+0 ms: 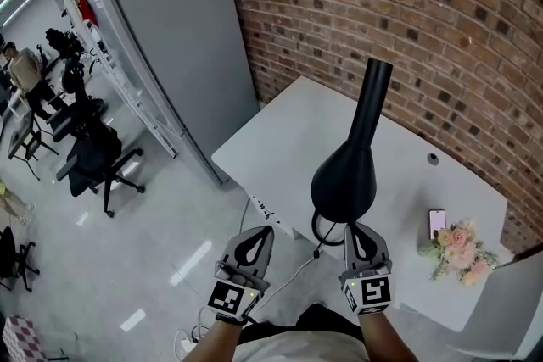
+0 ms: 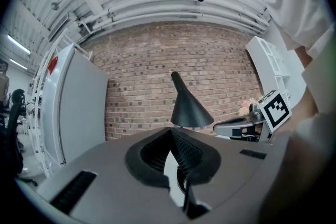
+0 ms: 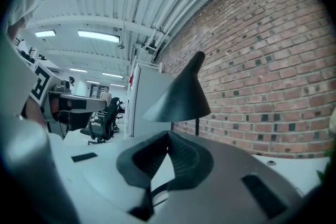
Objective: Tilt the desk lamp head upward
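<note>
A black desk lamp (image 1: 344, 176) stands near the front edge of the white desk (image 1: 280, 150). Its cone-shaped head faces down and its neck rises toward the brick wall. My left gripper (image 1: 264, 230) hangs off the desk's front edge, left of the lamp, shut with nothing in it. Just below the lamp head my right gripper (image 1: 353, 227) is also shut and empty, not touching it. The left gripper view has the lamp (image 2: 189, 109) ahead beyond the closed fingertips (image 2: 170, 132). In the right gripper view the lamp head (image 3: 180, 98) looms close above the closed fingertips (image 3: 168, 136).
A phone (image 1: 437, 221) and a bunch of pink flowers (image 1: 461, 249) lie on the desk's right end. A grey partition (image 1: 182, 38) stands to the left, the brick wall (image 1: 407, 4) behind. Office chairs (image 1: 89, 157) are on the floor at left. The lamp cable (image 1: 293, 271) hangs off the front edge.
</note>
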A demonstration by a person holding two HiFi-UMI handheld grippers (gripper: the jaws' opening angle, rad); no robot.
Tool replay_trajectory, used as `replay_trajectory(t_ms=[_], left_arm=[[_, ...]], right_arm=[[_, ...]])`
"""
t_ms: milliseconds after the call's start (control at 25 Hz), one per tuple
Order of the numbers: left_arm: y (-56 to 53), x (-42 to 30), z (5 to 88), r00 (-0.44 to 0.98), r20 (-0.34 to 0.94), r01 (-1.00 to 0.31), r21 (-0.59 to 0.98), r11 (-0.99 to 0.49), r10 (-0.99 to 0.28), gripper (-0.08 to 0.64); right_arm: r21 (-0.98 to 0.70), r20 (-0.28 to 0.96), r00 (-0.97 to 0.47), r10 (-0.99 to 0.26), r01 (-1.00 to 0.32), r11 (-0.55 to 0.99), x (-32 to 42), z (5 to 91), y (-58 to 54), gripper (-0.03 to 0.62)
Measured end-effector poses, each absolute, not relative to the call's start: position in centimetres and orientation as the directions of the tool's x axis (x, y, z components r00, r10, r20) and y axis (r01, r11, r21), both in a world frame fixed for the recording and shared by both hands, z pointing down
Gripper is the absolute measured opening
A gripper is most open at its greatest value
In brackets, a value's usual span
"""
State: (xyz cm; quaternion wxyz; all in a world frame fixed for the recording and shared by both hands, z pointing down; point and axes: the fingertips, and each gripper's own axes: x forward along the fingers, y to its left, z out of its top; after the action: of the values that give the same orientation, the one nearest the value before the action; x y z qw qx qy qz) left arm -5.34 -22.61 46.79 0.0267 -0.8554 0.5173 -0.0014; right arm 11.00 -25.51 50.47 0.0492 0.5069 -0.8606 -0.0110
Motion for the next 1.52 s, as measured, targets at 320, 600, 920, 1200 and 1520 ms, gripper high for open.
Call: replay_trajectory(t_ms=[320, 600, 920, 1200, 1520], left_arm=[[-22.5, -7.1, 47.5, 0.422, -0.027, -0.906, -0.059, -0.42, -0.906, 0.003], [-22.4, -8.3, 47.8, 0.38, -0.032, -0.923, -0.079, -0.377, -0.924, 0.003], [-22.5, -8.3, 47.9, 0.364, -0.035, -0.93, -0.066, -0.362, -0.931, 0.003], [-22.3, -8.5, 47.9, 0.354, -0.02, -0.933, -0.082, -0.351, -0.935, 0.003], [-22.4, -8.6, 48.2, 0.35, -0.015, -0.934, -0.084, -0.347, -0.937, 0.003]], right_arm=[[0.07, 0.031, -0.498, -0.867, -0.864, 0.499, 10.0, 51.1, -27.1, 0.015], [0.07, -0.013, -0.513, -0.858, -0.857, 0.511, 9.0, 50.5, -28.0, 0.016], [0.074, -0.04, -0.525, -0.85, -0.85, 0.522, 8.4, 49.5, -28.7, 0.015], [0.089, -0.047, -0.537, -0.842, -0.842, 0.532, 7.9, 49.3, -29.0, 0.015], [0.11, -0.075, -0.544, -0.836, -0.837, 0.535, 7.8, 49.0, -30.5, 0.015]])
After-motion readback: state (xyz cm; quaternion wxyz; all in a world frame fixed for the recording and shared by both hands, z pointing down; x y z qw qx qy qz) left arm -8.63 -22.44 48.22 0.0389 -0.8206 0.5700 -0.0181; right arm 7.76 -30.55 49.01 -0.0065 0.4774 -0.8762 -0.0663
